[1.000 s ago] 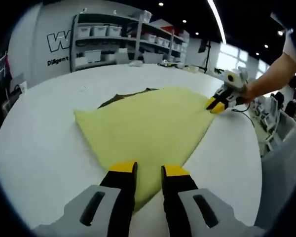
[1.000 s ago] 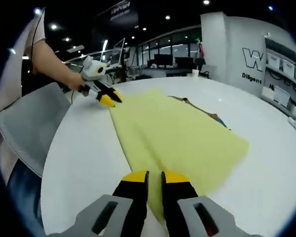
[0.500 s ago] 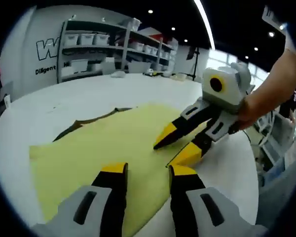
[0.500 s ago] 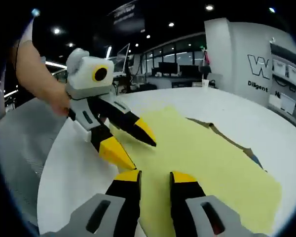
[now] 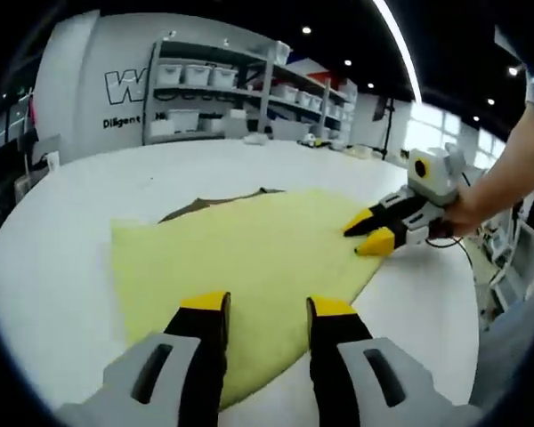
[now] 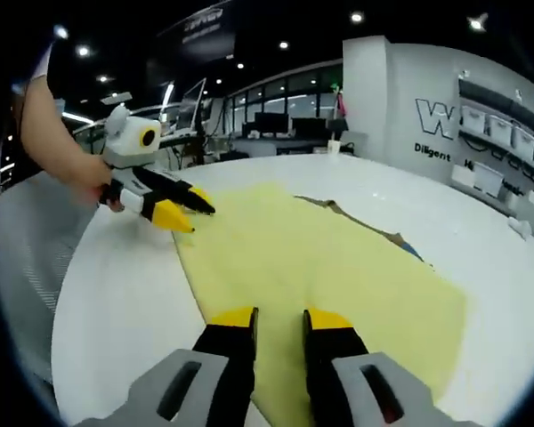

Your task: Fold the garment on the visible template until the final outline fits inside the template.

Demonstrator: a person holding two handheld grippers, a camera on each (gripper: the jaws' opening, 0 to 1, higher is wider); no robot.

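We work in a large hall with storage shelves (image 5: 240, 84) across the top of the left gripper view, over a wide white table (image 5: 62, 240). The yellow garment (image 5: 240, 258) lies flat across the middle of both views, covering almost all of the dark template (image 5: 209, 204), which peeks out only as a thin strip at the cloth's far edge, upper centre.

The left gripper (image 5: 265, 307) hangs over the near hem at bottom centre, jaws parted and empty. The right gripper (image 6: 279, 313) sits likewise at bottom centre of its own view, jaws apart, holding nothing, above the cloth's near edge.

The risk, as we judge it, is folding blind: with the template so hidden, a crease can land outside its outline. Uneven grips at the two ends could also skew the fold, or drag the whole cloth off the template.
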